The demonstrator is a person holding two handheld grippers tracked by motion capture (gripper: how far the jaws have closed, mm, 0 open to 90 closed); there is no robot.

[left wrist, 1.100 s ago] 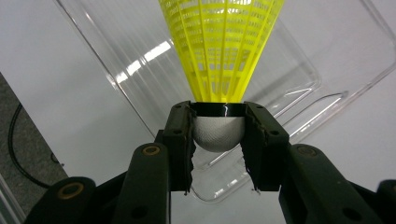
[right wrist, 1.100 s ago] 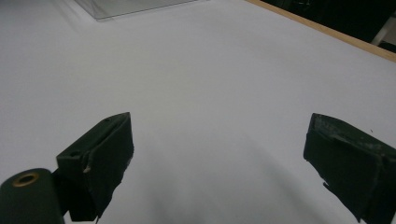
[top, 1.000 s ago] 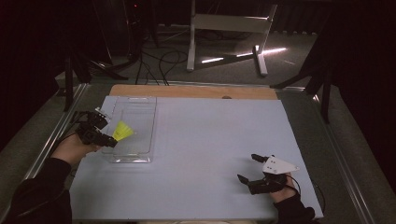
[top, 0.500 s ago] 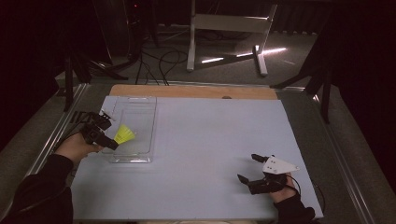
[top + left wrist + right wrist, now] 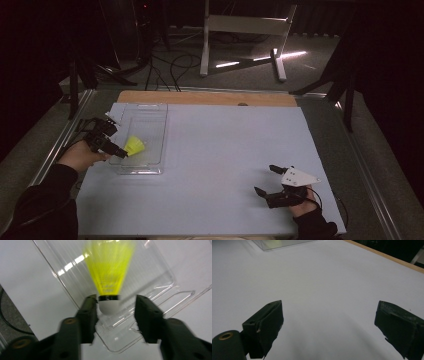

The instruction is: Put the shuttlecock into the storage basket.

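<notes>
Release was underway: the left gripper [image 5: 116, 315] had just been opening, its jaws apart, one maybe touching the shuttlecock [image 5: 110, 272] cork. Shuttlecock could roll inside the clear tray [image 5: 150, 112] or catch on that jaw. The right gripper [image 5: 266, 181] lay wide open, holding nothing.

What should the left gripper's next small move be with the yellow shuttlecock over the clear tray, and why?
Probably draw the left gripper back from the clear tray. Its jaws have just been opening: the shuttlecock has its white cork between them, against one pad with a gap to the other, and sits blurred over the tray. The right gripper rests open on the table.
</notes>
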